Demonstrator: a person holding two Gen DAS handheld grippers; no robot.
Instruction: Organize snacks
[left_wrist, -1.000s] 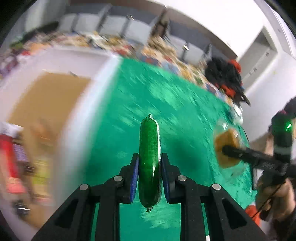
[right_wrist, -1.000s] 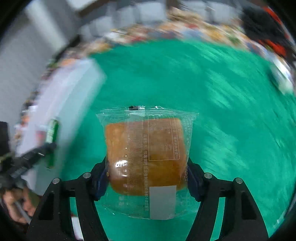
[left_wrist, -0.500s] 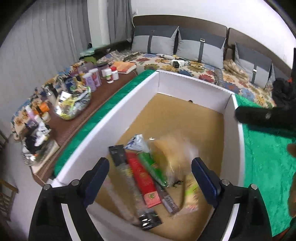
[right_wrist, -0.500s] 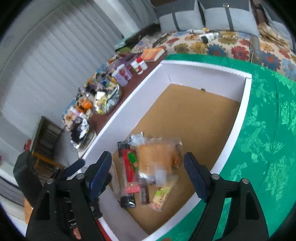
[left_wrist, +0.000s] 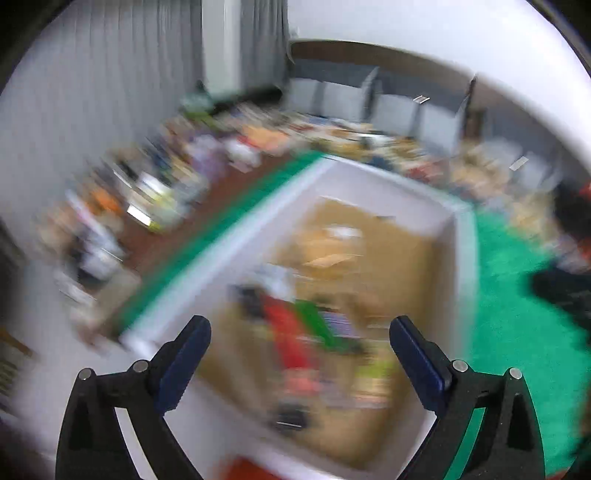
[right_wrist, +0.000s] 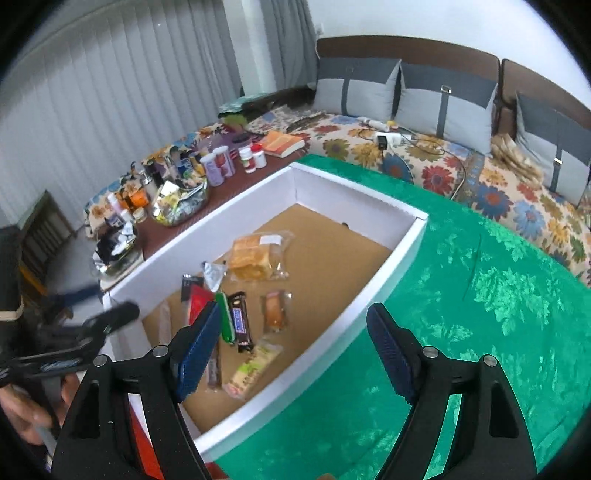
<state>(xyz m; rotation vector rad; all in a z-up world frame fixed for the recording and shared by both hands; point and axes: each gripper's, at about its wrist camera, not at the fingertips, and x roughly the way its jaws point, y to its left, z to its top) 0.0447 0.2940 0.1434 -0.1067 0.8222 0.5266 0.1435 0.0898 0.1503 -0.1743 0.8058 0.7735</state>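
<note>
A white cardboard box (right_wrist: 402, 254) with a brown floor sits on the green tablecloth (right_wrist: 498, 314). Inside lie a wrapped bread (right_wrist: 255, 256), a green sausage (right_wrist: 225, 319), a dark chocolate bar (right_wrist: 241, 325), a red packet (right_wrist: 197, 299), a small wrapped cake (right_wrist: 275, 310) and a yellow-green bar (right_wrist: 255, 369). My right gripper (right_wrist: 291, 352) is open and empty above the box's near side. My left gripper (left_wrist: 299, 365) is open and empty above the box (left_wrist: 461, 258); its view is blurred by motion. It also shows at the left of the right wrist view (right_wrist: 96, 325).
A brown side table (right_wrist: 221, 188) left of the box holds bottles, jars and a bowl of wrapped sweets (right_wrist: 181, 203). A floral sofa (right_wrist: 461, 173) with grey cushions runs behind. Green cloth stretches to the right of the box.
Both grippers swung over the box, opened and dropped the green sausage and the wrapped bread into it. The bread has settled further back. The left gripper is still moving fast.
</note>
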